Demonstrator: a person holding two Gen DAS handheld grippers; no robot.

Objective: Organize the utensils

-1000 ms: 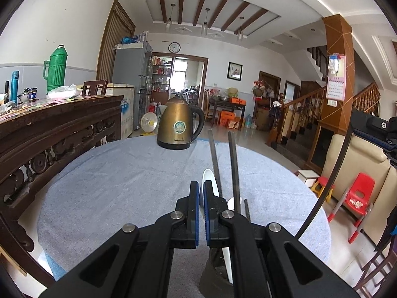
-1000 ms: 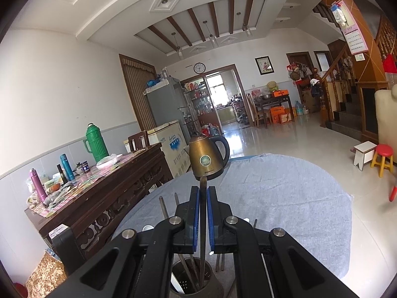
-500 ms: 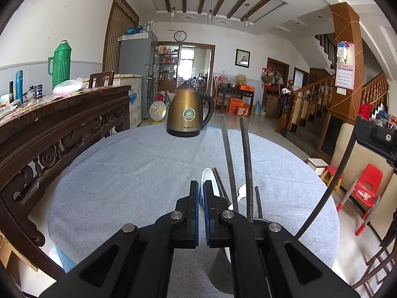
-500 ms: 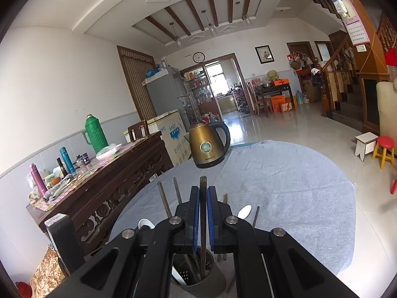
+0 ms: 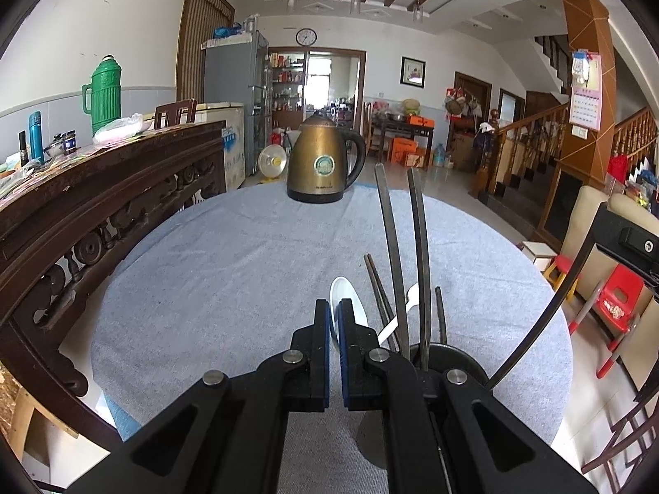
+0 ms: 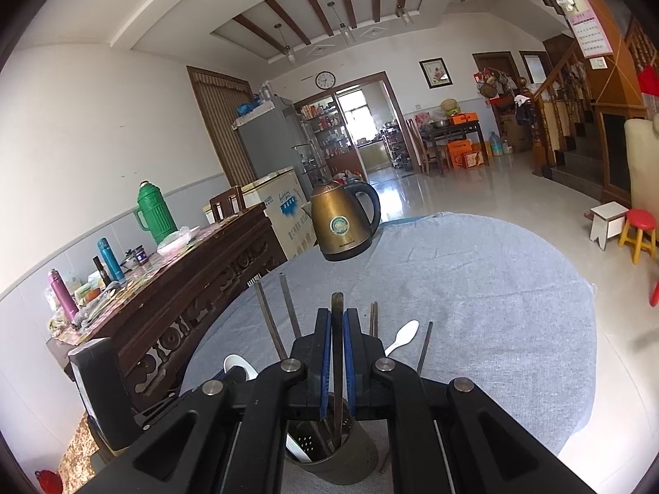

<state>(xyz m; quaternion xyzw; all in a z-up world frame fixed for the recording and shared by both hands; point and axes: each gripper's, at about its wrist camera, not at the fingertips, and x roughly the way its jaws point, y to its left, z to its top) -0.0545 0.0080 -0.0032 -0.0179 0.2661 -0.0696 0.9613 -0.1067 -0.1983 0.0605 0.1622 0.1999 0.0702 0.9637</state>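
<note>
My right claw (image 6: 337, 354) pinches a dark chopstick (image 6: 337, 321) upright over the utensil cup (image 6: 333, 459), while my left claw (image 5: 334, 354) clamps a white spoon (image 5: 345, 308) nearby.

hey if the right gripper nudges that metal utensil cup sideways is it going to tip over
Possibly. The utensil cup is narrow, and long chopsticks stand well above its rim, likely making it top-heavy. The grey cloth beneath probably resists sliding, which favours tipping.
</note>
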